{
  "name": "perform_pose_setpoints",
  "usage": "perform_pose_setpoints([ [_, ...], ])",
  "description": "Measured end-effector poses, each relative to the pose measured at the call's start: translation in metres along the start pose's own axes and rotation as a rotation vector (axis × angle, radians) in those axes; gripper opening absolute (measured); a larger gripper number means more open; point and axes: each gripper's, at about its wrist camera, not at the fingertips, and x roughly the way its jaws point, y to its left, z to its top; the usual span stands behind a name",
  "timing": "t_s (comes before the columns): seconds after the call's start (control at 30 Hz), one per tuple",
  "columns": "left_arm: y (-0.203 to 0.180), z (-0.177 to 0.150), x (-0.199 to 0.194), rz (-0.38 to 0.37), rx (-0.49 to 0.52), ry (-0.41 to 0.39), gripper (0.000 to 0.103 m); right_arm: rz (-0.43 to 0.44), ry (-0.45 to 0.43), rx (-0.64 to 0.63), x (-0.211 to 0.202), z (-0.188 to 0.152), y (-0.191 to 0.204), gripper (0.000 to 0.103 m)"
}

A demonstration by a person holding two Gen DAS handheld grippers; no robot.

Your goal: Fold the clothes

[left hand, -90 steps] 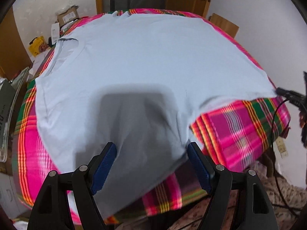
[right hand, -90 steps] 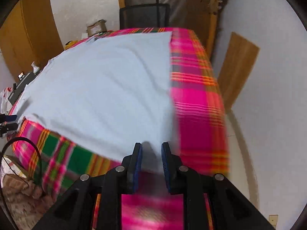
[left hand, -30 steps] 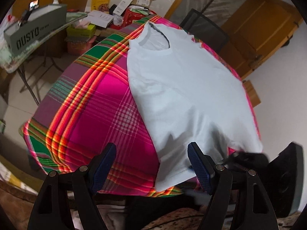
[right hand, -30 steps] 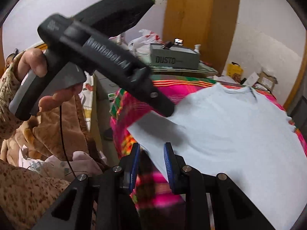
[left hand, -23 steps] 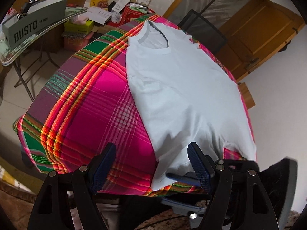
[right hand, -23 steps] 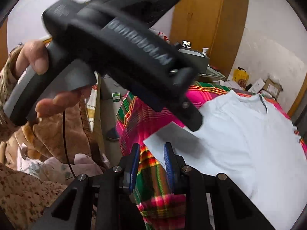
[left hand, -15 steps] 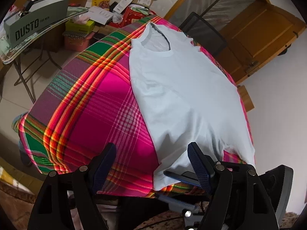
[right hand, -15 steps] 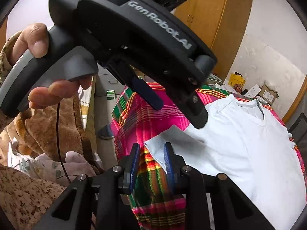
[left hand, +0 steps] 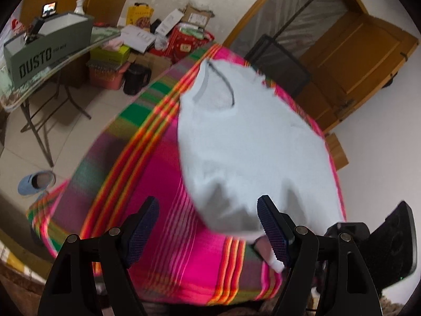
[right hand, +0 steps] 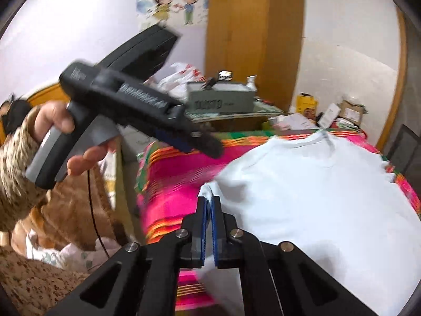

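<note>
Right gripper: at 6 o'clock in its own view; its jaws had just been closing and stood pinched on the near corner of the shirt, a fold of pale cloth sticking up between the blue pads.
Left gripper: at 6 o'clock in its own view, jaws spread wide with nothing between them; the shirt's near hem lay just past the right-side pad, not gripped.
Left hand: at 9 o'clock in the right view, fingers around the grey handle, a speckled sleeve at the wrist; the gripper it held pointed toward 3 o'clock above the cloth.
Shirt: pale blue, spread flat on the table, collar at the far end toward 12 o'clock in the left view, near corner lifted at 5 o'clock.
Table cover: pink plaid with green and orange stripes, bare at 8 o'clock of the shirt in the left view.
Shoe: blue, on the floor at 9 o'clock.
Box: grey-green, lettered "DUSTO", on a side table at 10 o'clock.
Chair: dark, beyond the table at 1 o'clock.
Door: wooden, at 2 o'clock.
</note>
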Motion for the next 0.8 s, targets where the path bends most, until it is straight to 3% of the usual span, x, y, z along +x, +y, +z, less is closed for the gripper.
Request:
perform_pose_setpoints([
  [0.27, -0.008, 0.043, 0.022, -0.017, 0.031, -0.008, 0.078, -0.126, -0.023, 0.096, -0.003, 0.027, -0.082, 0.003],
  [0.4, -0.006, 0.06, 0.044, -0.071, 0.034, 0.025, 0.078, -0.172, -0.002, 0.084, 0.003, 0.037, -0.111, 0.003],
  [0.57, 0.0, 0.076, 0.069, -0.091, 0.019, 0.078, 0.078, -0.187, 0.041, 0.097, 0.021, 0.043, -0.146, 0.003],
  [0.8, 0.003, 0.093, 0.086, -0.105, 0.001, 0.076, 0.078, -0.218, 0.071, 0.09, 0.044, 0.051, -0.187, 0.003],
])
